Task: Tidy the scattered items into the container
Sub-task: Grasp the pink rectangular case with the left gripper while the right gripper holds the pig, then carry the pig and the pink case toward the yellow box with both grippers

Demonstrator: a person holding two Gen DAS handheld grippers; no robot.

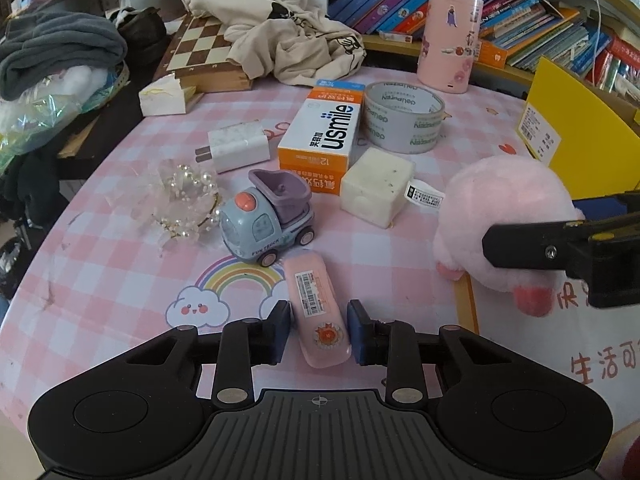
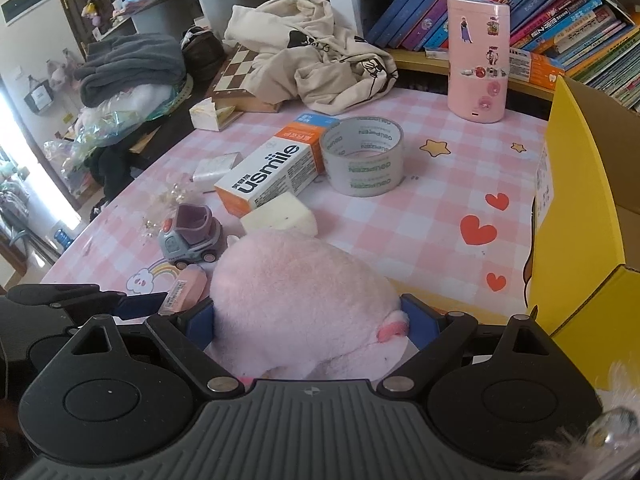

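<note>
A small pink case [image 1: 316, 300] with a barcode label lies on the pink checked tablecloth [image 1: 120, 280]. My left gripper [image 1: 319, 320] is shut on its near end, a blue pad against each long side. My right gripper [image 2: 308, 316] is shut on a round pink plush toy [image 2: 296, 288], whose body fills the wide gap between the pads. In the left wrist view the plush toy [image 1: 508, 200] sits to the right with one black finger [image 1: 520, 244] of the right gripper against it. The yellow cardboard box [image 2: 580, 208] stands open at the right edge.
Beyond the case stand a toy truck [image 1: 266, 216], a pearl hair ornament [image 1: 184, 204], a white charger [image 1: 236, 146], an orange toothpaste box [image 1: 324, 128], a tape roll [image 1: 402, 120] and a cream block [image 1: 378, 188]. A pink cylinder [image 1: 448, 40], a chessboard [image 1: 204, 48] and clothes sit behind.
</note>
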